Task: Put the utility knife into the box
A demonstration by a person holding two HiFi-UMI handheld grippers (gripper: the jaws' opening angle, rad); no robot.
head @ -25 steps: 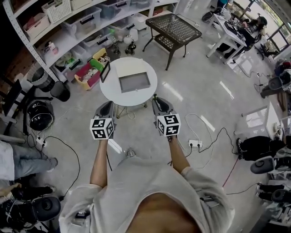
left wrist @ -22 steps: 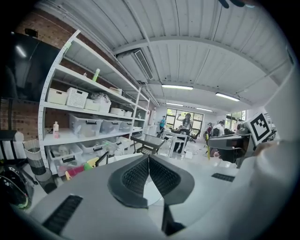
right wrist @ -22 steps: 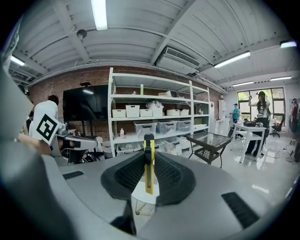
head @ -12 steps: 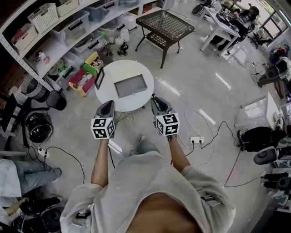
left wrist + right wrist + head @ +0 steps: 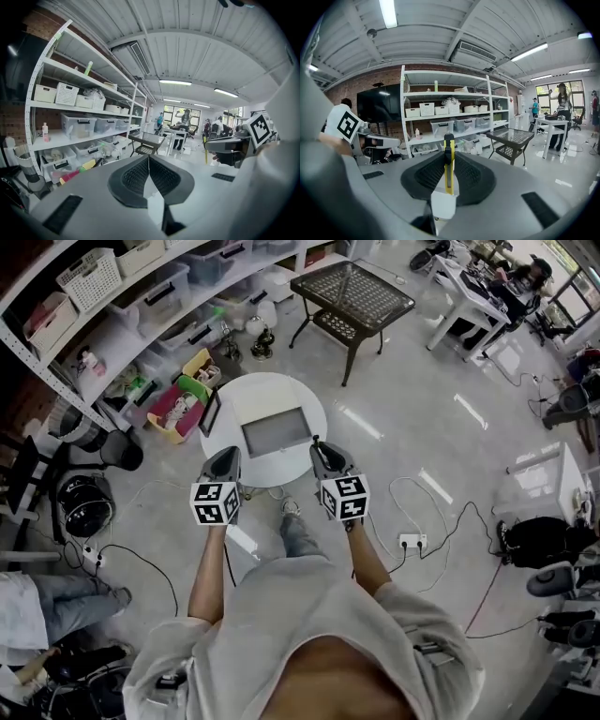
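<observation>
The fingers of the right gripper [image 5: 449,157] pinched the yellow utility knife [image 5: 449,169], which stood upright and edge-on between them. The fingers of the left gripper [image 5: 149,164] were pressed together, with nothing between them. Both grippers hung at the near edge of the round white surface [image 5: 239,399] that carried the open box [image 5: 275,434].

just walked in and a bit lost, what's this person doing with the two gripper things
A person stands at a small round table with a handheld gripper in each hand. The right gripper has its tongs clamped on a yellow utility knife. The left gripper has its tongs shut on nothing. An open box sits on the table, and the knife is not in it yet.
</observation>
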